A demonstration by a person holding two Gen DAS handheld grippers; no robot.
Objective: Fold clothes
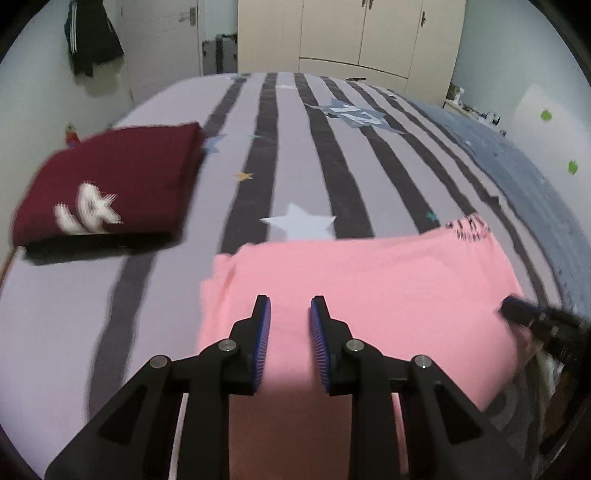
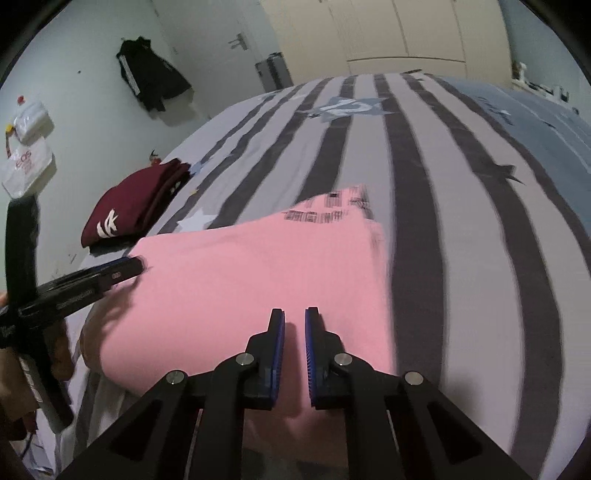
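A folded pink garment [image 1: 369, 280] [image 2: 240, 266] with dark print at its far end lies flat near the front edge of the striped bed [image 1: 295, 147] [image 2: 443, 184]. My left gripper [image 1: 290, 301] hovers over its left part, jaws a finger's width apart, with smooth cloth showing in the gap and nothing pinched. In the right wrist view its tip [image 2: 135, 264] sits at the garment's left edge. My right gripper [image 2: 295, 312] is over the right part, its pads a thin slit apart and empty. Its tip [image 1: 511, 304] shows at the garment's right edge. A folded maroon garment [image 1: 110, 177] [image 2: 125, 206] lies to the left.
A blue quilt [image 1: 517, 166] covers the bed's right side. Beyond the bed stand a cream wardrobe [image 1: 351, 33] and a grey suitcase [image 1: 221, 55]. A black jacket [image 1: 90, 37] hangs on the left wall, with white bags [image 2: 26, 166] nearer. The bed's front edge is just below the grippers.
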